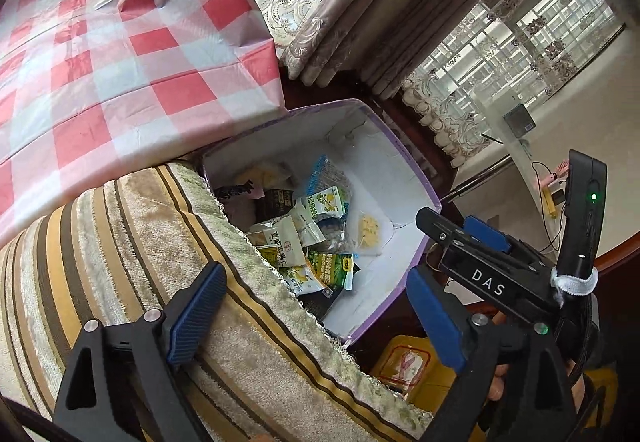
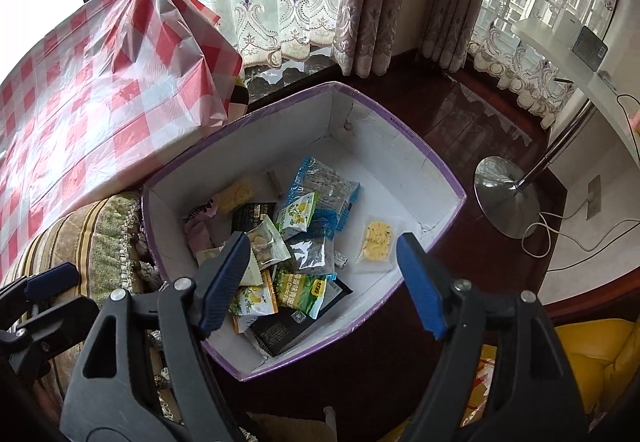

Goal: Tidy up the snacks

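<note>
- Snacks (image 2: 296, 250) piled in the box (image 2: 436, 165): light, crinkly, slippery packets, so pinch a sealed edge.
- Left gripper (image 1: 312, 306) and right gripper (image 2: 320, 282): both spread apart, empty.

You can see a table with a red and white checked cloth (image 2: 100, 113). Just beside it sits a striped cushion (image 1: 132, 242). Lace curtains (image 2: 280, 1) hang at the window. A shiny lamp base (image 2: 506, 197) stands on the dark wood floor (image 2: 472, 121), and a white cord (image 2: 568, 238) lies near it. Something yellow (image 2: 596, 354) sits low in the corner.
</note>
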Action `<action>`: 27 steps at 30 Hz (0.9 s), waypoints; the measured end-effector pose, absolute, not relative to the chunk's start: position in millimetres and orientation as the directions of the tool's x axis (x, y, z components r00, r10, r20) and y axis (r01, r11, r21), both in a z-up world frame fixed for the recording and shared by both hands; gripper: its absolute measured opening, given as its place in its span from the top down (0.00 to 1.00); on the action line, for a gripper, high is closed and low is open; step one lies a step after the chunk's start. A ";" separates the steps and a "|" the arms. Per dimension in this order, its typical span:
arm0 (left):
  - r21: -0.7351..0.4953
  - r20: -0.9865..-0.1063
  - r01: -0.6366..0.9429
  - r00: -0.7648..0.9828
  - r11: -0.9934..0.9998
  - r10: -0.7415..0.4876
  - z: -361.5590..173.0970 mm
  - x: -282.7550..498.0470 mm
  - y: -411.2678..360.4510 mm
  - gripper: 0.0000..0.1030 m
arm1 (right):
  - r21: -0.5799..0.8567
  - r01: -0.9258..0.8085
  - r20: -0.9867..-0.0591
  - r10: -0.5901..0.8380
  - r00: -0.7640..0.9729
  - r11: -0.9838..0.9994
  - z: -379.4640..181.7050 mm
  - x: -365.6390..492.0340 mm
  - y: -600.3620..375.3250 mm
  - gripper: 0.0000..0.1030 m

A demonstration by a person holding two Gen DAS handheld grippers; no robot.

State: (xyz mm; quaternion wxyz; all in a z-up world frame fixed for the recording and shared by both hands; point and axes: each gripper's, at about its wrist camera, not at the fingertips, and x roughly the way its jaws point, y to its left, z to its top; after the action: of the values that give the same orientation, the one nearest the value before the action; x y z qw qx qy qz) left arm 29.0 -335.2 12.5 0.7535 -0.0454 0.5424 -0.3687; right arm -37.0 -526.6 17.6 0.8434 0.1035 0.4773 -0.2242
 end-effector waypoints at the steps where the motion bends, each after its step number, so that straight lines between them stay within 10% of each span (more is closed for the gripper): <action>1: -0.460 -0.790 0.509 0.139 0.727 -0.597 12.7 29.5 -336.9 0.10 | -0.042 0.477 -0.853 -0.281 0.441 0.878 16.4 -37.1 -527.4 0.24; 27: -0.316 -0.853 0.524 0.208 0.791 -0.479 5.8 31.0 -350.3 0.10 | -0.049 0.472 -0.871 -0.269 0.412 0.880 4.7 -38.5 -530.2 0.24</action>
State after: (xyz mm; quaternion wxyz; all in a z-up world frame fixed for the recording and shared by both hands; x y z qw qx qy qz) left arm 31.0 -350.3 5.8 0.7768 0.0210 0.5403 -0.3229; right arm -38.5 -530.2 4.7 0.8338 0.1025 0.4948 -0.2221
